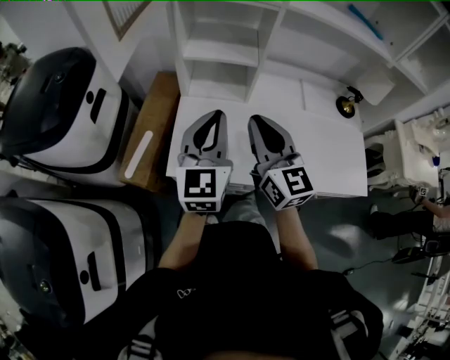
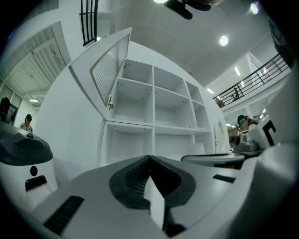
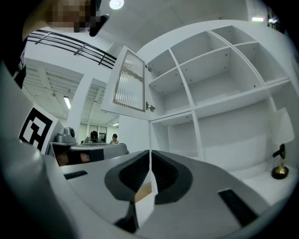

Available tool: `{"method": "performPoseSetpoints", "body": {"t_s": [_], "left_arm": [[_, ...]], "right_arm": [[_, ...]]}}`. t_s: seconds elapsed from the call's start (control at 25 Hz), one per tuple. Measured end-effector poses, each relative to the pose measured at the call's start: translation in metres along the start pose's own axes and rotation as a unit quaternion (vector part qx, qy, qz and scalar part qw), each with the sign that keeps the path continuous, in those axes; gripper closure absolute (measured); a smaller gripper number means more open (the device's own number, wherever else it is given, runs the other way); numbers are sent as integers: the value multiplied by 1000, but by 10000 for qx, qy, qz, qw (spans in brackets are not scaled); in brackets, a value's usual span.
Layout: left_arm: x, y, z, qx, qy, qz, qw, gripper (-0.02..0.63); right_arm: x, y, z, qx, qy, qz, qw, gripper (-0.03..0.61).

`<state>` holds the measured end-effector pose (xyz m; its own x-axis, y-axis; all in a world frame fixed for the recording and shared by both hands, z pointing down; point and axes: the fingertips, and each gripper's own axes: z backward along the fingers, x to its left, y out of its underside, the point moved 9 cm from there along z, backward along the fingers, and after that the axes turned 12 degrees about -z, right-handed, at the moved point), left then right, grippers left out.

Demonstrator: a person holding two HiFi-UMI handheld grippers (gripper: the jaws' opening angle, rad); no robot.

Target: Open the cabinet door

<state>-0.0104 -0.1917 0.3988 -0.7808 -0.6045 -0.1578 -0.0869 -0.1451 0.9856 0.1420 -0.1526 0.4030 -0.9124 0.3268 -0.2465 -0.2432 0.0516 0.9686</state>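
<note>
The white shelf cabinet (image 1: 232, 49) stands in front of me with bare compartments. Its ribbed-glass door (image 3: 131, 81) is swung wide open to the left, with a small knob (image 3: 150, 107) at its lower corner. The same door (image 2: 110, 70) shows in the left gripper view and at the top left of the head view (image 1: 124, 17). My left gripper (image 1: 215, 114) and right gripper (image 1: 255, 119) sit side by side over the white counter (image 1: 330, 155), both shut and empty, pointing level at the shelves and apart from the door.
Two large white-and-black machines (image 1: 60, 112) (image 1: 63, 260) stand at my left. A wooden board (image 1: 146, 133) lies beside the counter. A small dark brass-coloured object (image 1: 346, 105) sits on the counter's right end. People sit in the background (image 3: 95, 137).
</note>
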Motion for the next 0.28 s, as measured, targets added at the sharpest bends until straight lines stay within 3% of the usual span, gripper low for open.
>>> {"method": "performPoseSetpoints", "body": {"t_s": [0.28], "left_arm": [[-4, 1, 4, -15, 95, 1, 10000, 603]], "right_arm": [[5, 2, 1, 39, 10, 58, 10000, 546]]}}
